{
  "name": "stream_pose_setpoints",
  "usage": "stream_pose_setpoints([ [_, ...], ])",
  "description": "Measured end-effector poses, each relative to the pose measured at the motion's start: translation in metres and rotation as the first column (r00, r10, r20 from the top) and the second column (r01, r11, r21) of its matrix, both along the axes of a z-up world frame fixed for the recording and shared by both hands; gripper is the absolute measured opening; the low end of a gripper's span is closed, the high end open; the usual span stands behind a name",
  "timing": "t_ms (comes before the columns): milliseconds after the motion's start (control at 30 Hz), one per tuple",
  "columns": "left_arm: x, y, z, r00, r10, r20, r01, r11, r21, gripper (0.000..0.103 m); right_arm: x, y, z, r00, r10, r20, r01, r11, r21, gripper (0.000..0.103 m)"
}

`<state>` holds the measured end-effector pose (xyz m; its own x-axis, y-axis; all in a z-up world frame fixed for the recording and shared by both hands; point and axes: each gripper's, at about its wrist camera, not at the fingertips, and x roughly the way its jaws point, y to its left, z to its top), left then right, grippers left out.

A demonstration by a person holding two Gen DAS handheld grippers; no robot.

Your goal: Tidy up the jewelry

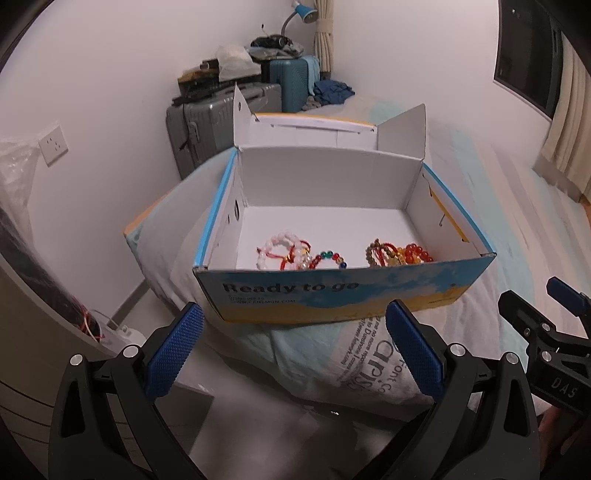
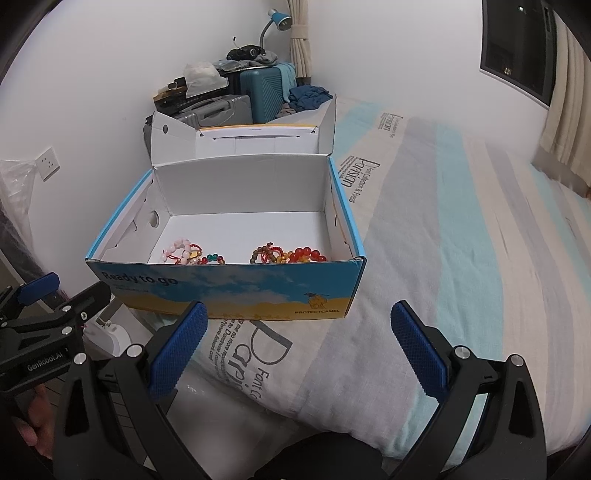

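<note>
An open blue and yellow cardboard box (image 1: 332,291) (image 2: 229,288) stands on the bed, lid flap up at the back. Inside near the front wall lie two heaps of beaded bracelets: a pink, red and multicoloured heap (image 1: 295,253) (image 2: 188,254) on the left, a brown, red and orange heap (image 1: 399,254) (image 2: 288,255) on the right. My left gripper (image 1: 293,325) is open and empty, just short of the box's front wall. My right gripper (image 2: 299,325) is open and empty, in front of the box's right corner. Each gripper shows at the edge of the other's view.
The box rests on a pillow and a striped bedspread (image 2: 461,258). Grey (image 1: 207,125) and teal (image 1: 291,81) suitcases piled with clutter stand by the far wall, with a blue lamp (image 2: 279,18). A wall socket (image 1: 53,144) is at left, curtains (image 1: 569,147) at right.
</note>
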<state>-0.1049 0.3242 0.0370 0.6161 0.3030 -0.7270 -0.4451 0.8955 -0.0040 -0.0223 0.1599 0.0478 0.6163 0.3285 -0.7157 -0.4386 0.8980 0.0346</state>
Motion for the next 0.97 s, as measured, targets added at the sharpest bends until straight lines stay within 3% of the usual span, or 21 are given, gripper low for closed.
stream_pose_setpoints([
  [200, 0.0025, 0.0003, 0.0011, 1.0, -0.005, 0.011, 0.005, 0.999, -0.046, 0.097, -0.0011, -0.0007, 0.0004, 1.0, 0.002, 0.002, -0.002, 1.0, -0.002, 0.095],
  [700, 0.0023, 0.0001, 0.0017, 0.999, 0.041, 0.008, -0.041, 0.999, 0.003, 0.097, -0.0025, -0.0005, 0.001, 1.0, 0.005, 0.0, -0.005, 1.0, -0.004, 0.095],
  [967, 0.003, 0.0022, -0.0002, 0.999, 0.043, -0.012, -0.043, 0.999, -0.008, 0.097, -0.0023, -0.0011, 0.0008, 1.0, 0.006, 0.002, -0.006, 1.0, -0.004, 0.095],
])
